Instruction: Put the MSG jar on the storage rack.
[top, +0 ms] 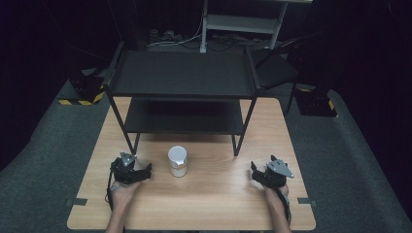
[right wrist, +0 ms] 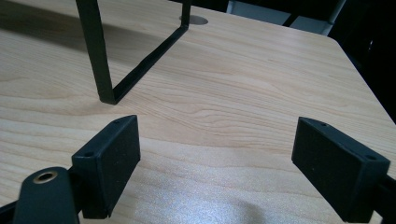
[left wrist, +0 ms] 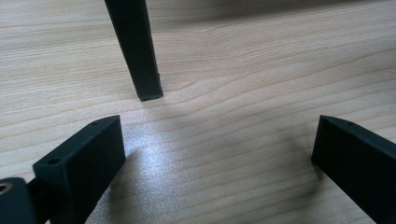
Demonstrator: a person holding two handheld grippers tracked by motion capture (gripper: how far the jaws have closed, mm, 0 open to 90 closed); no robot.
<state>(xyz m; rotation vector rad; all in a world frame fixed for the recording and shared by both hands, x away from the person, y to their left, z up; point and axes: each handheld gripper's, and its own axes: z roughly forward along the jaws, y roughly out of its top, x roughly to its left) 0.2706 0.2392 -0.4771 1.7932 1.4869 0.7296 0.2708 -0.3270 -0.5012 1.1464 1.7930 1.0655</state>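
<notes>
In the high view the left gripper [top: 130, 169] sits at the lower left of the frame, low over the wooden table [top: 209, 204], with the person's left hand [top: 122, 193] behind it near the bottom edge. In the left gripper view its two black jaws stand wide apart at the lower corners, and between them lies only bare wood grain; they hold nothing. Straight ahead of them, in the upper left of that view, a black leg [left wrist: 137, 56] of the shelf rack comes down to the table.

The right gripper [top: 273, 172] is at the lower right of the high view, also low over the table, carried by the right hand [top: 276, 193]. In the right gripper view its jaws are likewise spread wide at the bottom corners with nothing between them. Beyond them, in the upper left of that view, another rack leg [right wrist: 97, 51] stands on the wood, and a thin foot bar [right wrist: 152, 58] runs from it toward the top middle.

Between the two grippers, a little left of the centre in the high view, a small white jar [top: 177, 161] with a pale lid stands upright on the table. It is near the left gripper, not touching it, and well apart from the right one. Just above it in the frame stands the black two-level shelf rack [top: 182, 75], filling the upper middle.
</notes>
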